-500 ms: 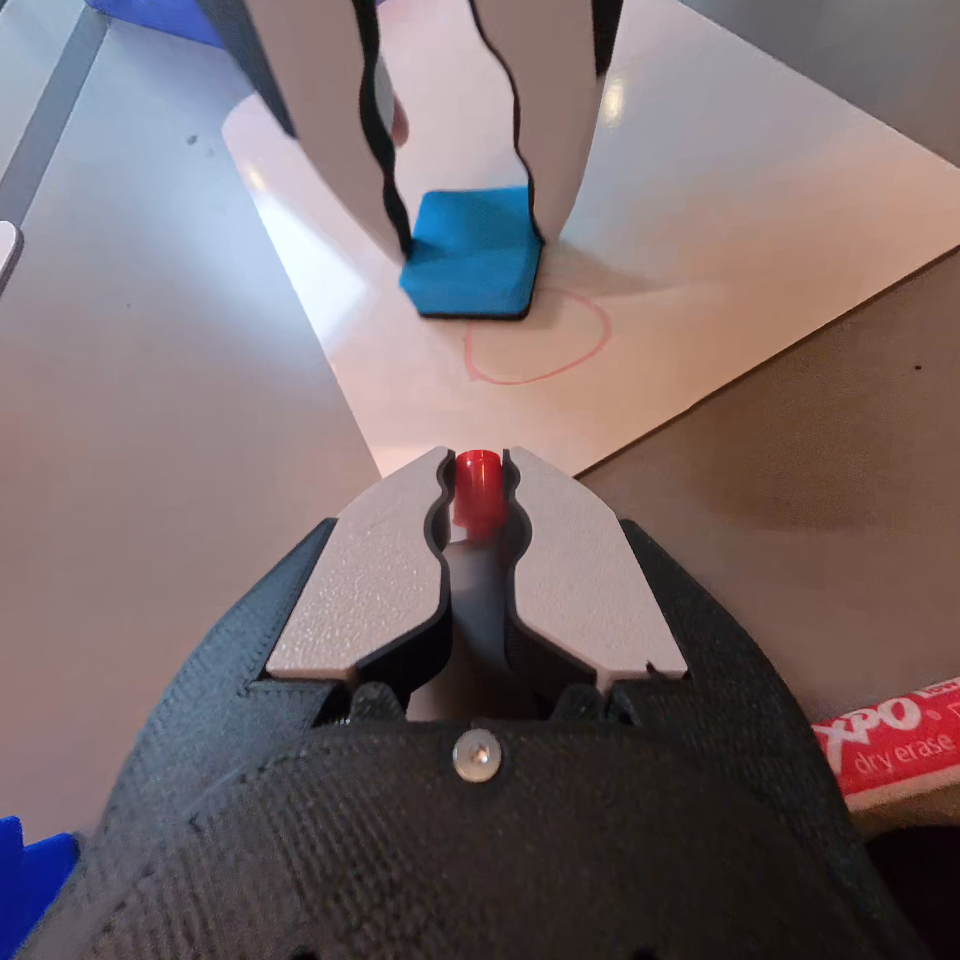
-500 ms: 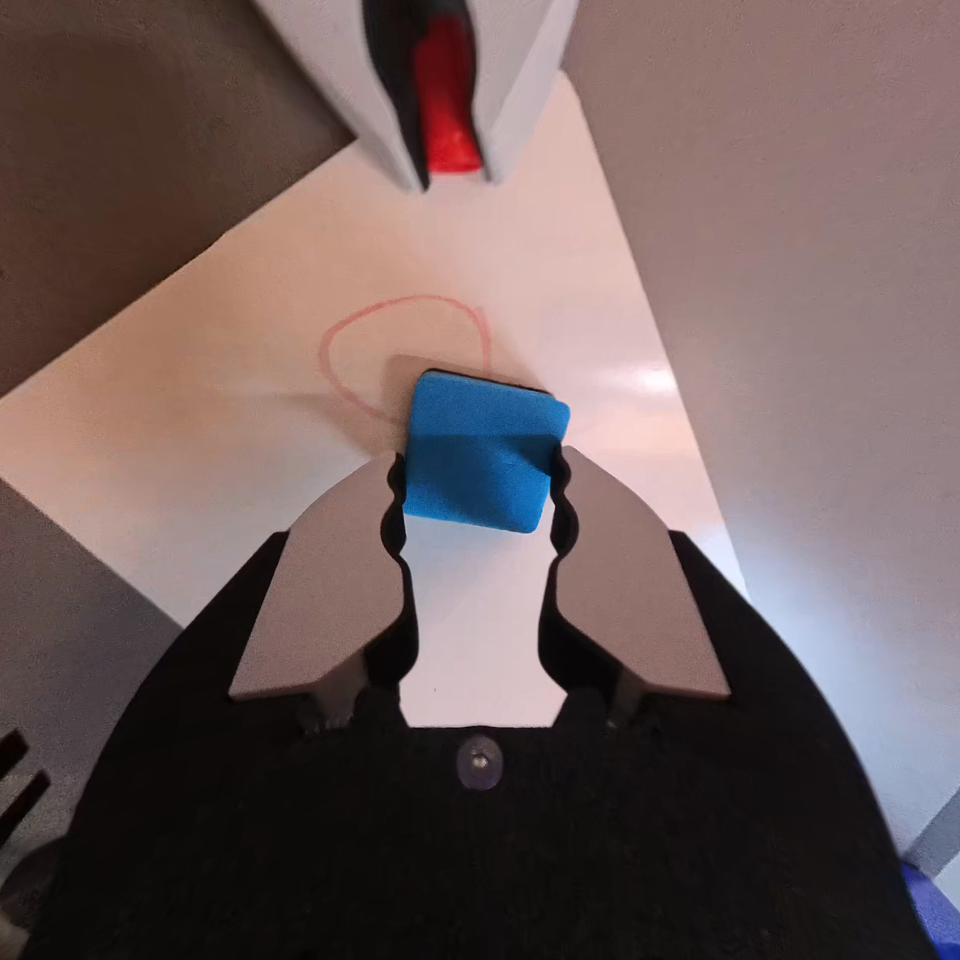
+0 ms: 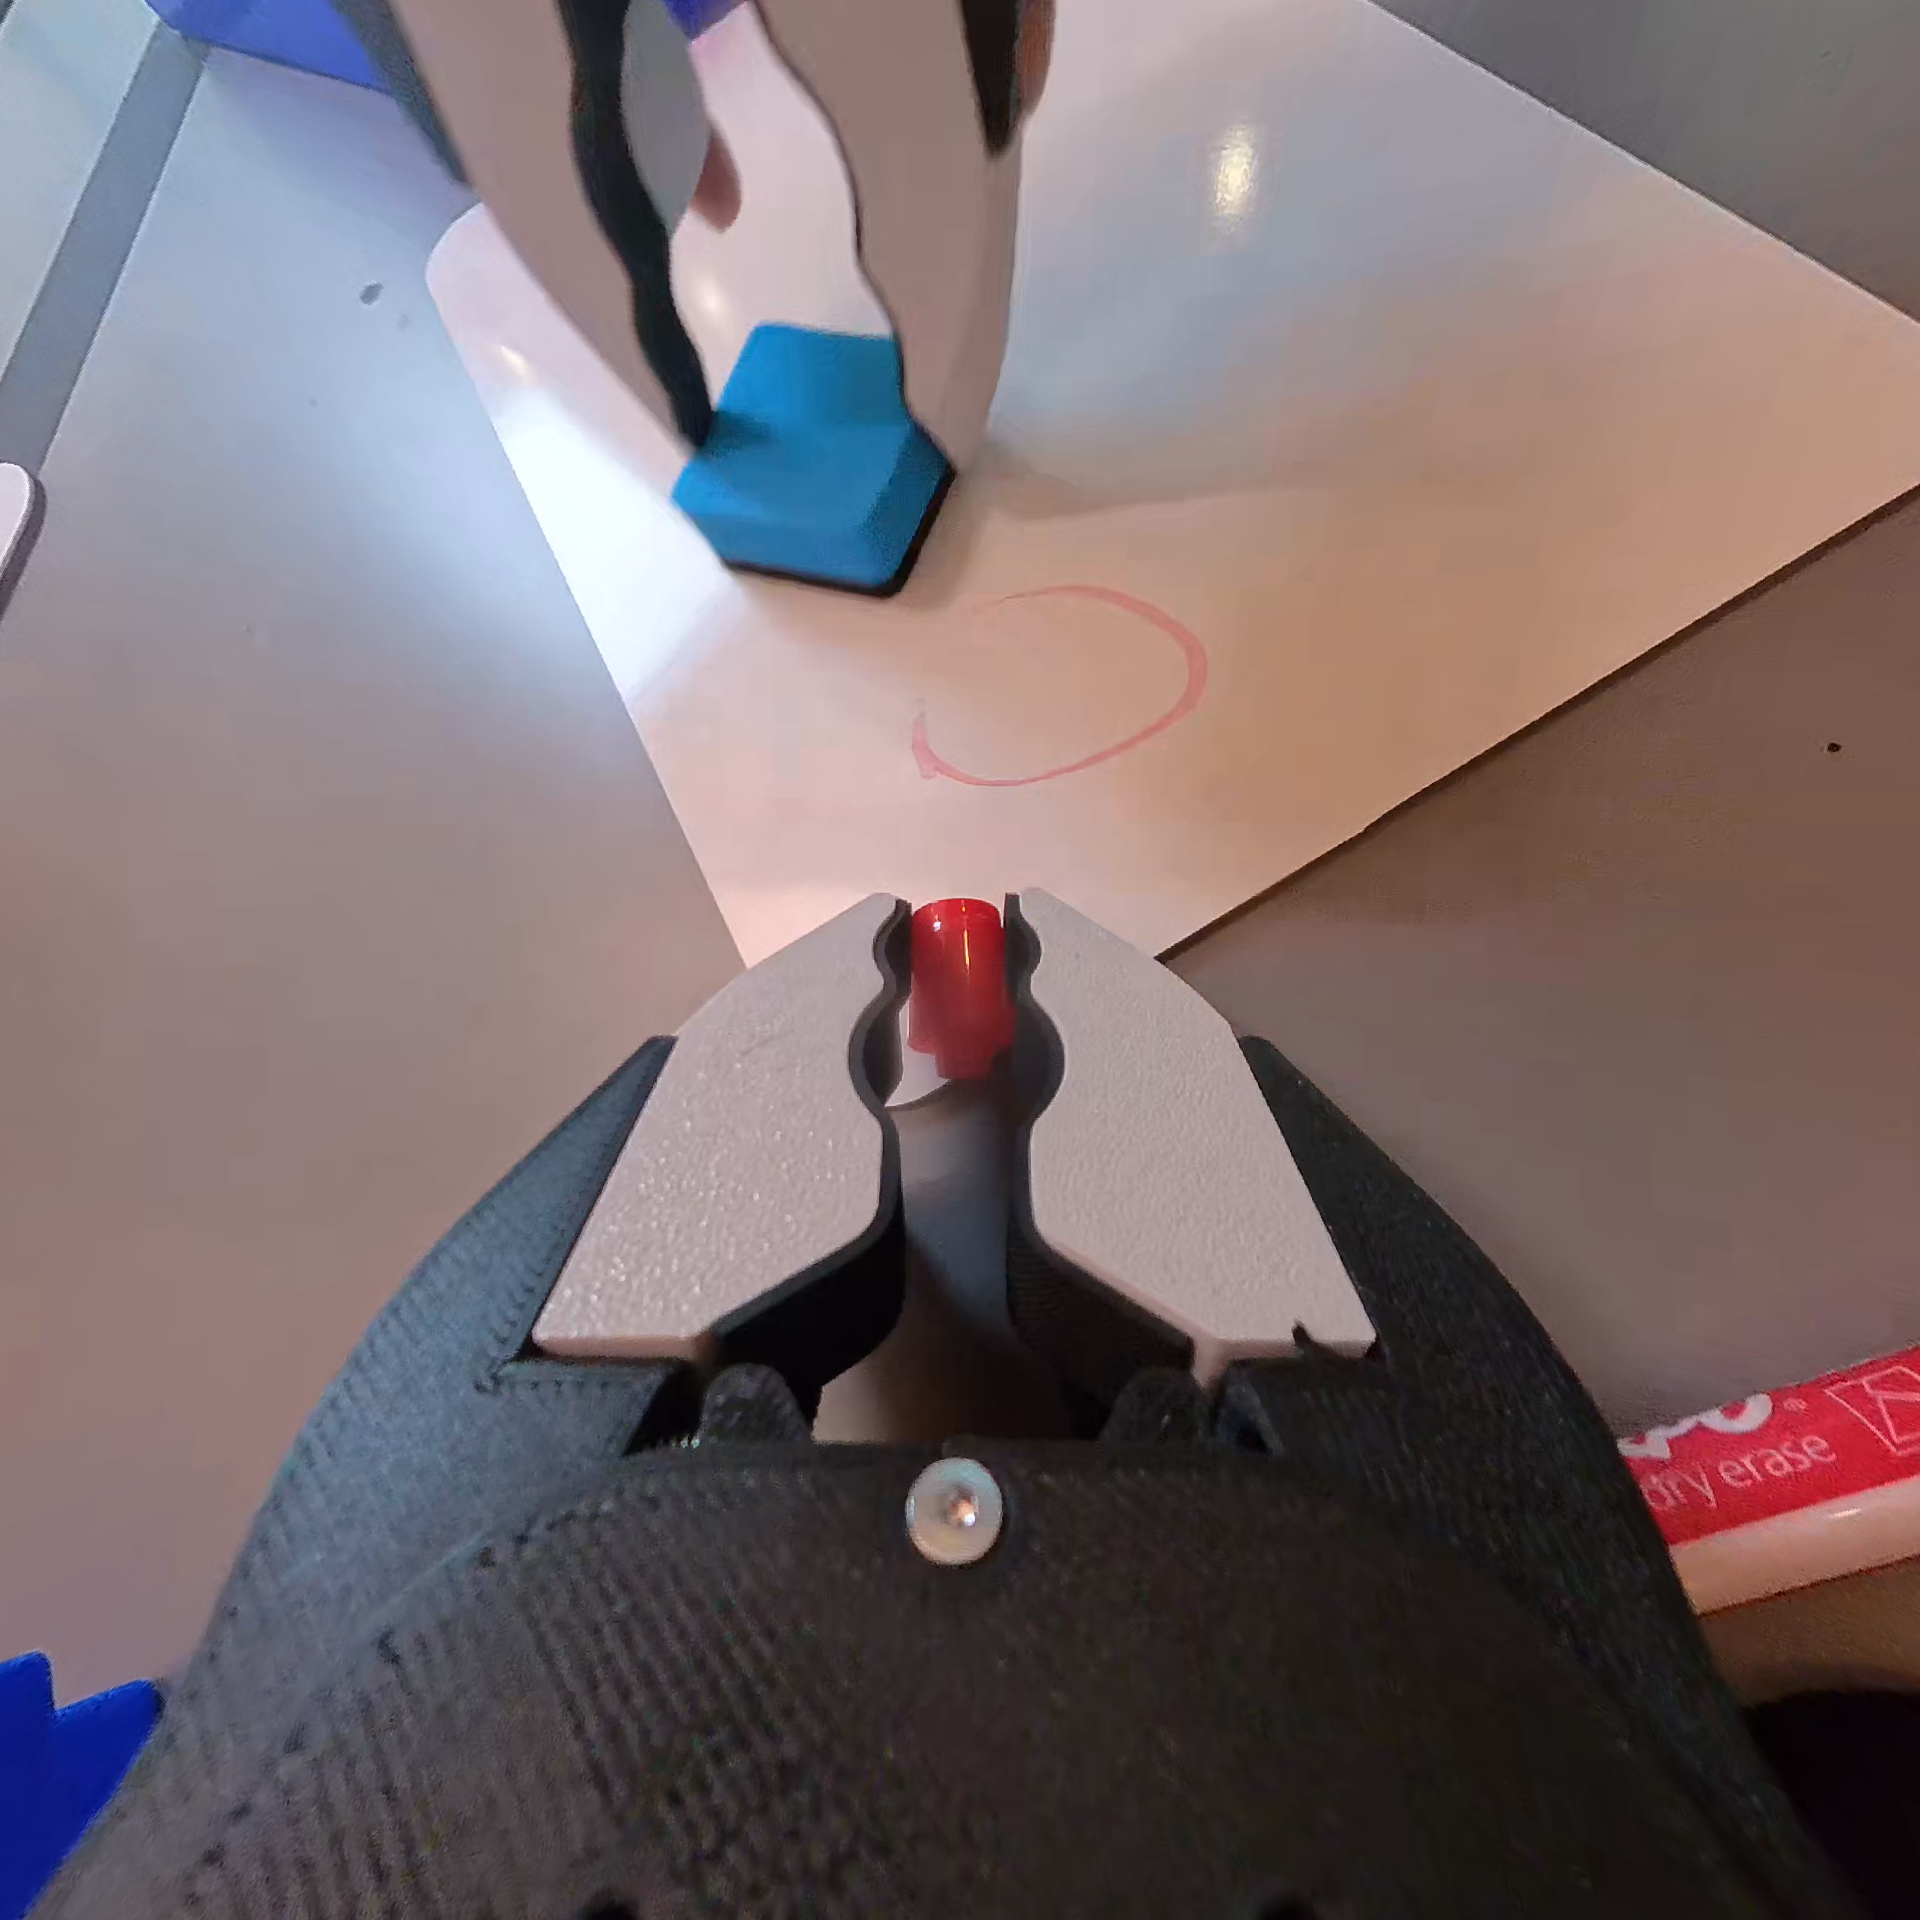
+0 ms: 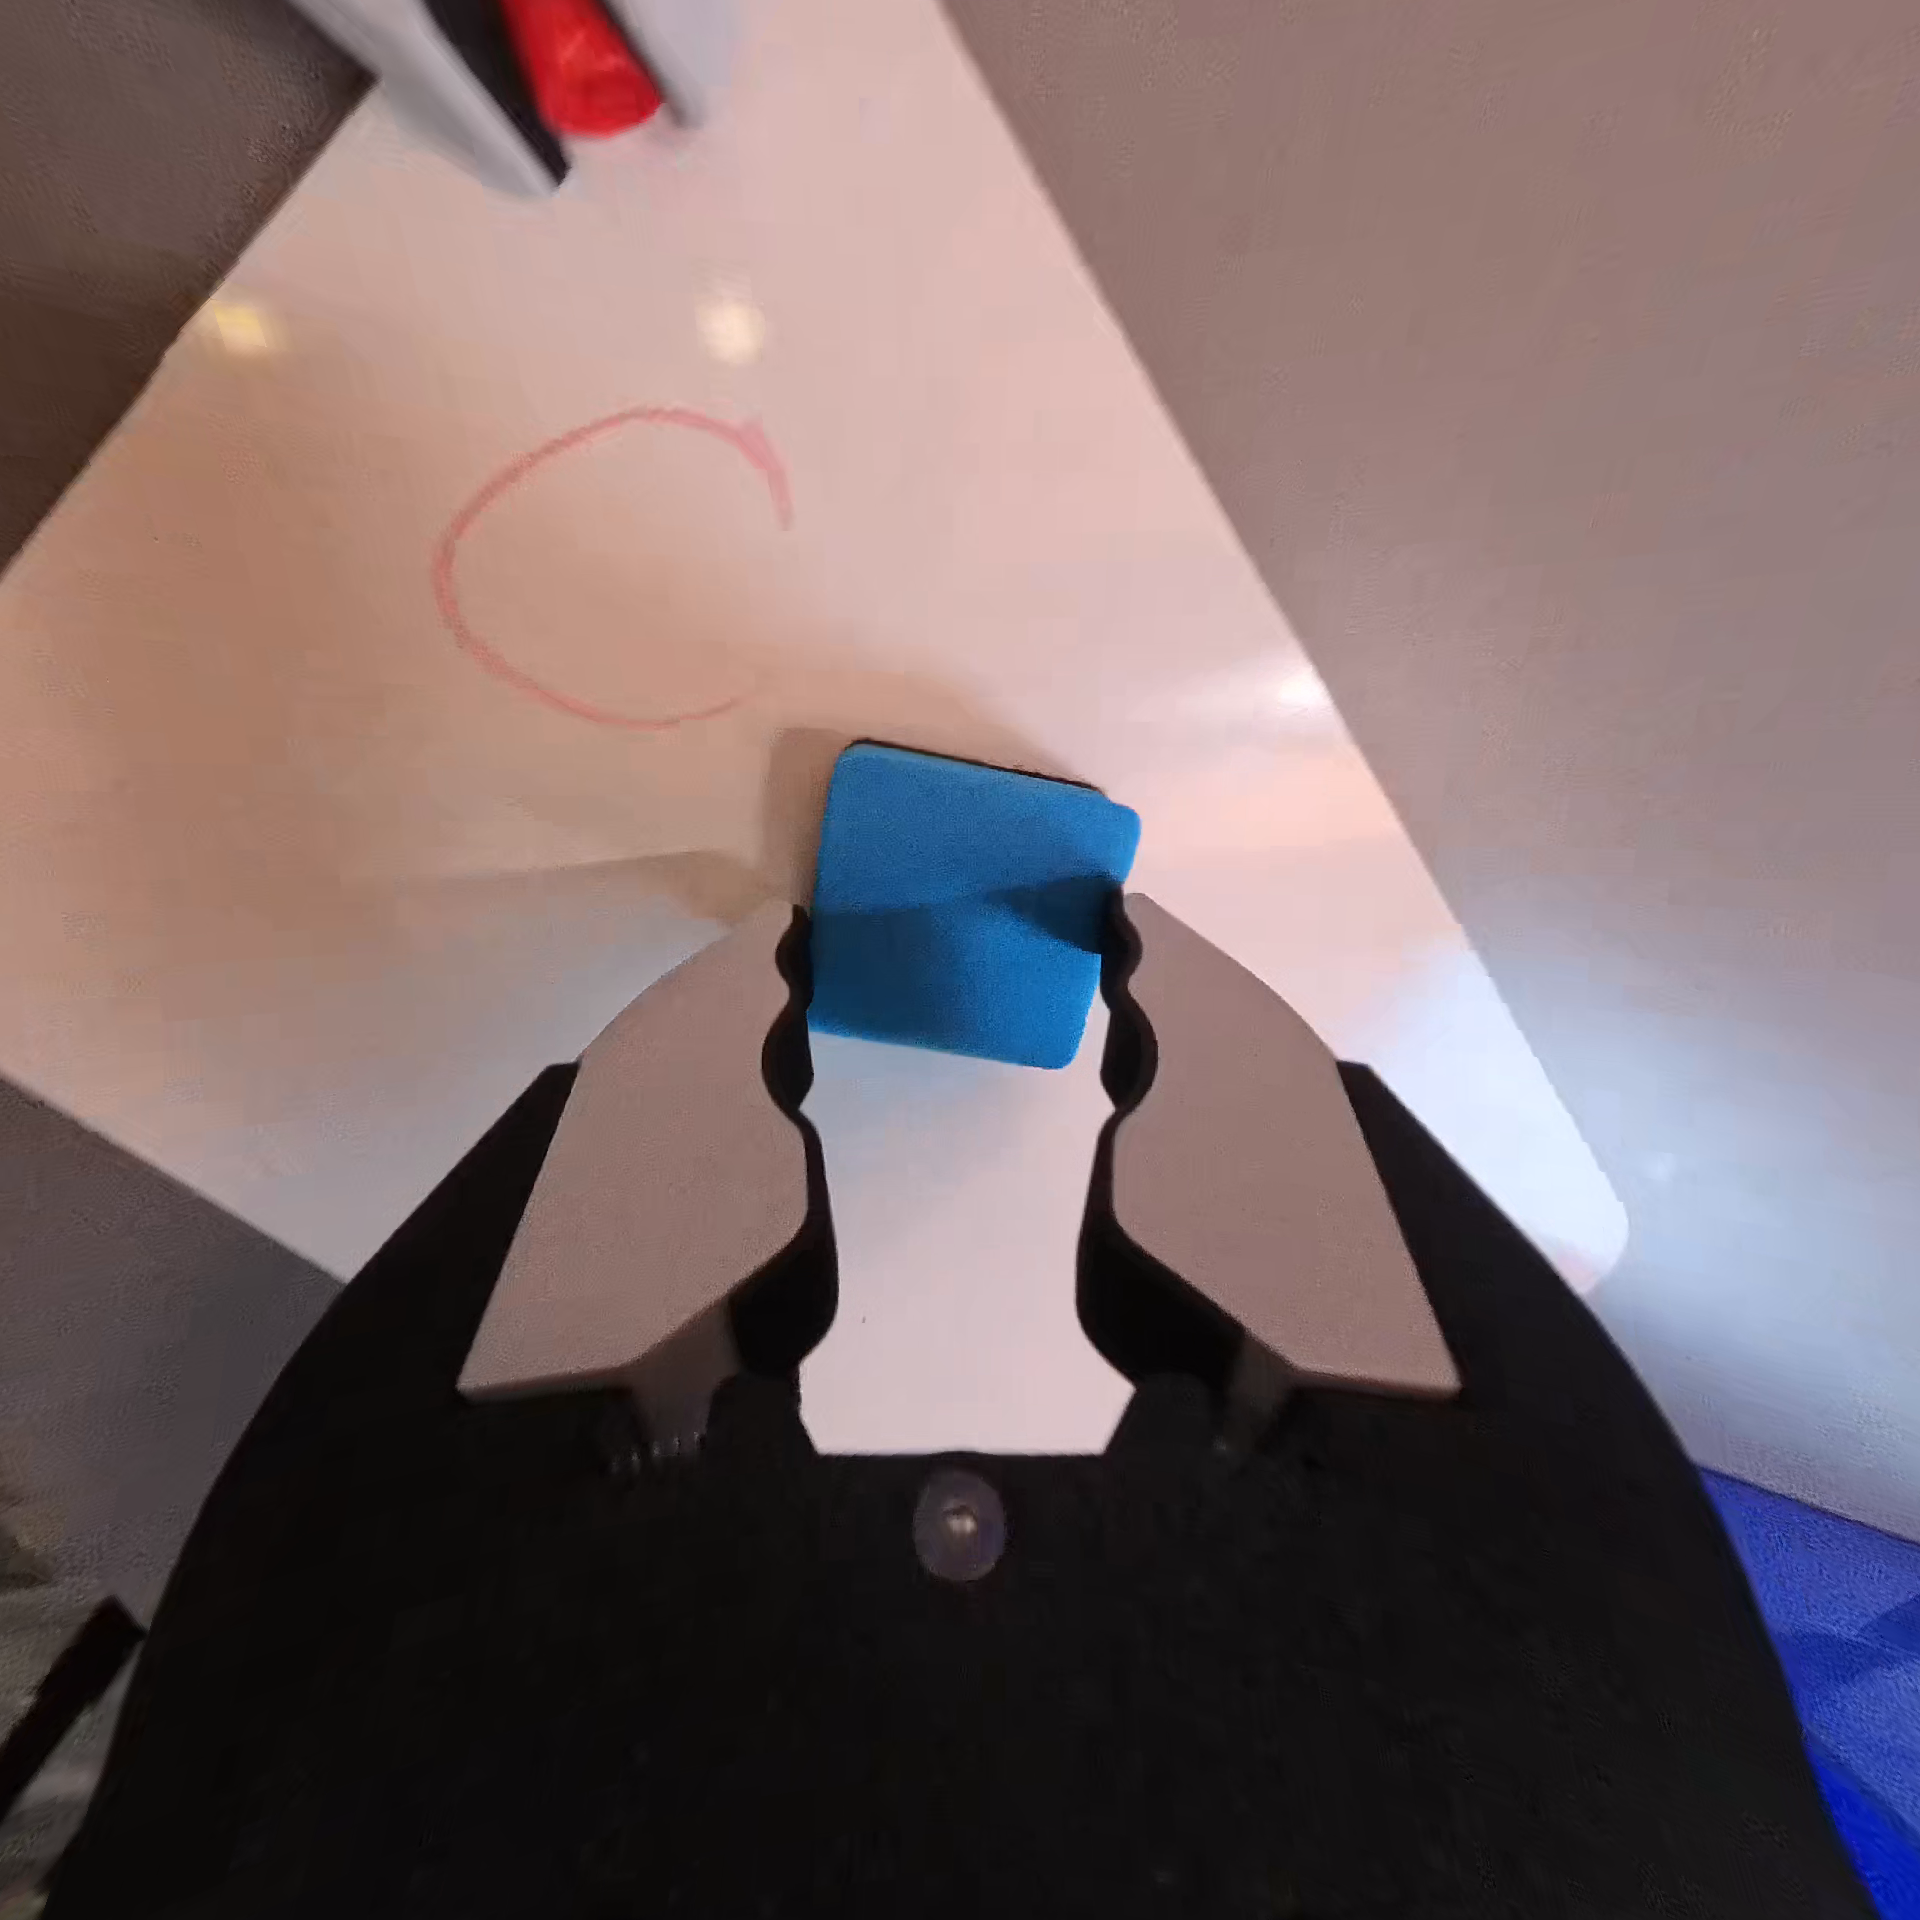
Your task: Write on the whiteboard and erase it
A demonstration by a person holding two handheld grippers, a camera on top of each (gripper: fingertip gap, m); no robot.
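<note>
the right gripper (image 4: 956, 914) has its fingers clamped on the blue eraser (image 4: 961, 904), pad pressed flat to the whiteboard (image 4: 312, 883) just beside the red circle (image 4: 603, 566), part of its line already gone, so wiping looks underway. the left gripper (image 3: 958, 909) pinches the red marker (image 3: 956, 977) shut, held back at the board's corner over the tabletop (image 3: 260, 831), likely to keep clear.
</note>
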